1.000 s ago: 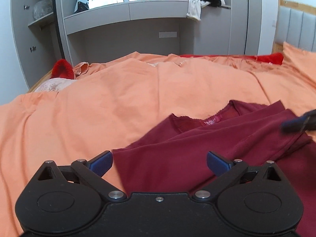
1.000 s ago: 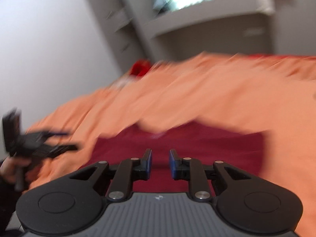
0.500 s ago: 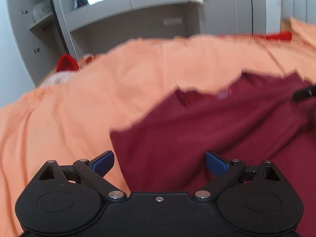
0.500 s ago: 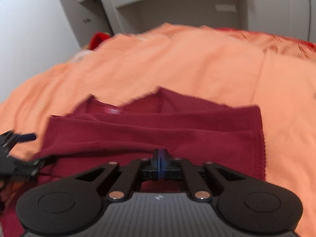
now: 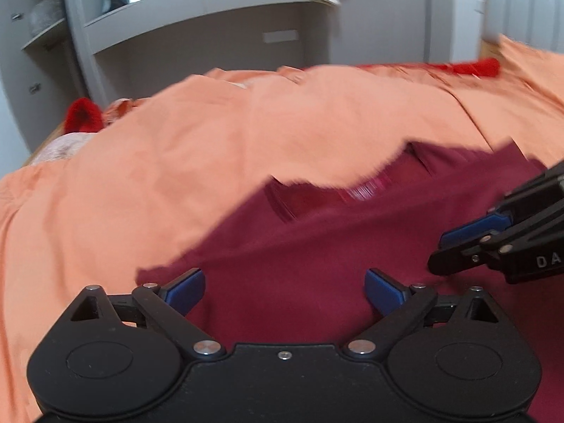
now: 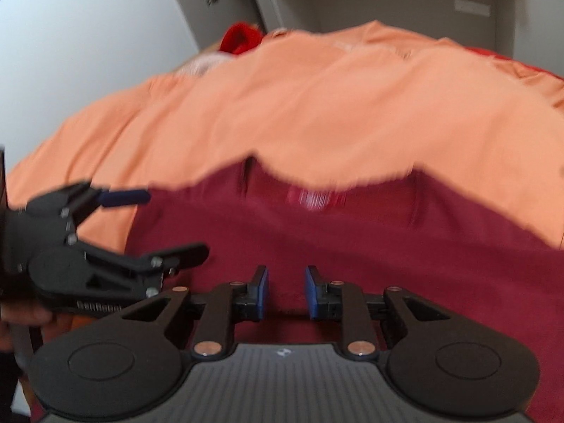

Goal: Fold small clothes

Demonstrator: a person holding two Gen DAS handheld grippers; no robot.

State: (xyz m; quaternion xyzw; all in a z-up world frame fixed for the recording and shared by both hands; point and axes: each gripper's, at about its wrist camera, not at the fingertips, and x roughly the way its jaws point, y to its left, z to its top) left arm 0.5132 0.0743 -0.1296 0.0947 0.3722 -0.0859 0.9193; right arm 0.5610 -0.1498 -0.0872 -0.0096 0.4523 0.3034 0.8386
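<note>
- So the maroon top [image 5: 299, 268] is lying on the orange bedsheet [image 5: 176, 176], neckline and its label on the far side from both cameras, body spread out toward the grippers. Both views are a bit smeared, so the fine creases are hard to read.
- Left gripper [image 5: 284, 287] hovers low over the near-left part of the top with its 2 blue pads spread wide apart. Nothing is pinched between them, only cloth showing underneath.
- Right gripper [image 6: 284, 290] is just beside it, over the near middle of the top. Its jaws are opening right now, with a narrow gap between the pads and no fabric caught in that gap as far as I can see.
- From the right camera you can also see the left tool sitting at the top's left edge, with 1 finger out over the sheet and the other over the cloth.
- My read: this is the bit between folds, both tools empty and lining up for a fresh grab, so the fold itself looks early-ish.
- Next move probably calls for each gripper to drop onto an edge or corner, clamp down properly, then lift and carry that edge across evenly so the cloth doesn't bunch.
</note>
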